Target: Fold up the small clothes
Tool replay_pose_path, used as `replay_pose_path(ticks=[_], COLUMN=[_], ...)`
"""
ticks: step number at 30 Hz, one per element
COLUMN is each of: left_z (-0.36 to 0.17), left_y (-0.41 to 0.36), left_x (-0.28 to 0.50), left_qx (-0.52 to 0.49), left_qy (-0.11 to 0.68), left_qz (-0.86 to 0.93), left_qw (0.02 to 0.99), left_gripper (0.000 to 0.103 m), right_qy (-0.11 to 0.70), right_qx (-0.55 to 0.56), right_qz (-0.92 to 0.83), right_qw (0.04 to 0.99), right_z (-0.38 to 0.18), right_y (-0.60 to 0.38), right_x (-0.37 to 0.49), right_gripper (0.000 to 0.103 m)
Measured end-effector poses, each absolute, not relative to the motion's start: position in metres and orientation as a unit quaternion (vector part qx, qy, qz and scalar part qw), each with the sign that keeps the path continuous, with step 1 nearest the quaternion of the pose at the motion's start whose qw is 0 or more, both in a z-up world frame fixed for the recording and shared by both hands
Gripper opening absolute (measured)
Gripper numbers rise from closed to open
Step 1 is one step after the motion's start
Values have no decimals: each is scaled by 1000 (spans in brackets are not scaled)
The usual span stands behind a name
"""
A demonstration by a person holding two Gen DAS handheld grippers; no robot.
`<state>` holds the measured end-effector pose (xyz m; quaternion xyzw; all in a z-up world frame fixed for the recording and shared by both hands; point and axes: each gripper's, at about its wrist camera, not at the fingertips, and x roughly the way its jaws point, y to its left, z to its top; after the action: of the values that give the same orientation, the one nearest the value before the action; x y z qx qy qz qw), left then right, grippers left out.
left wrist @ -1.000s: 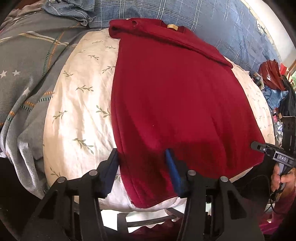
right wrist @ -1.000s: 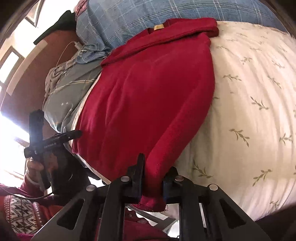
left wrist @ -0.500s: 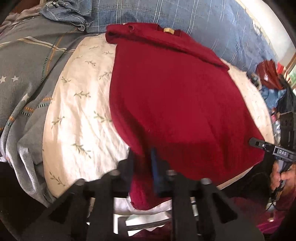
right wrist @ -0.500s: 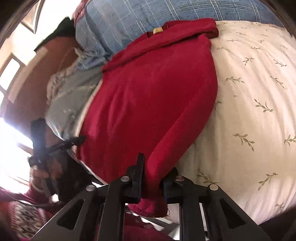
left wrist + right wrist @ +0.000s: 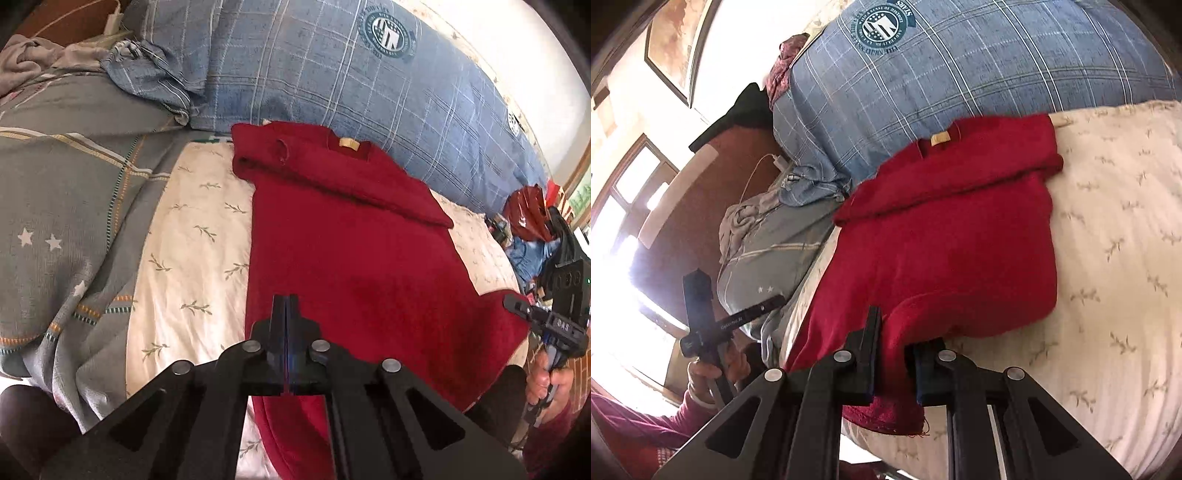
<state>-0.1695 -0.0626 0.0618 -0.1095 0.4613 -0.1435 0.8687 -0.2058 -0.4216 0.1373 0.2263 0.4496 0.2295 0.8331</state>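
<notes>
Lifting the bottom hem of the red sweater [image 5: 351, 258] off the bed's leaf-print sheet [image 5: 192, 258] — that looks like the step in hand, the start of a bottom-to-collar fold. Left hand-held gripper [image 5: 286, 314] with jaws fully together at the near left edge of the hem, pads meeting with no gap visible; cloth presumably pinched, though hard to confirm from that view. Right hand-held gripper [image 5: 892, 350] narrowed to a slim gap and clamped on a thick bunch of hem at the right corner, fabric humped up above the pads and a loose end hanging below. Sweater lying flat otherwise, collar and tan label [image 5: 349, 143] at the far end, sleeves already folded across the top.

Next move, as a judgement: carrying both corners together, level with each other, up and over toward the collar, then laying down without dragging.

Around: blue plaid pillow [image 5: 332, 81] just behind the collar, a grey starred quilt [image 5: 55, 206] heaped at the left — close enough to snag the far edge. Red bag [image 5: 528, 210] and clutter off the right side.
</notes>
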Motion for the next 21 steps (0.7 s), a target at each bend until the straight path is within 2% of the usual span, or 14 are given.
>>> replay_pose_path(ticks=[2, 3, 5, 6, 7, 14, 19, 20, 21], left_z=[57, 54, 49, 45, 42, 17, 8, 9, 10], left_y=[-59, -58, -58, -58, -57, -60, -76, -79, -82], left_x=[-171, -172, -179, -184, -188, -206, -204, -203, -203], left_qx=[-129, -136, -135, -131, -132, -157, -161, -154, -146], left_qy=[487, 496, 509, 515, 522, 576, 579, 577, 572], left_qz=[-161, -164, -161, -156, -154, -167, -179, -177, -178], left_qw=[849, 842, 835, 832, 828, 785, 779, 783, 787], left_gripper=[1, 9, 34, 54, 63, 68, 67, 66, 53], right_qy=[454, 457, 462, 464, 465, 469, 469, 469, 469], right_qx=[221, 217, 214, 218, 223, 233, 240, 240, 240], right_qz=[232, 233, 232, 231, 230, 230, 228, 227, 226], right_qw=[832, 831, 829, 827, 825, 820, 819, 819, 819], right_z=[136, 135, 130, 127, 126, 120, 119, 119, 119], right_y=[-418, -420, -419, -420, -422, -429, -429, -430, -430], right_x=[-203, -204, -205, -206, -207, -211, -213, -213, -214], right_gripper=[13, 13, 13, 14, 14, 14, 14, 14, 14])
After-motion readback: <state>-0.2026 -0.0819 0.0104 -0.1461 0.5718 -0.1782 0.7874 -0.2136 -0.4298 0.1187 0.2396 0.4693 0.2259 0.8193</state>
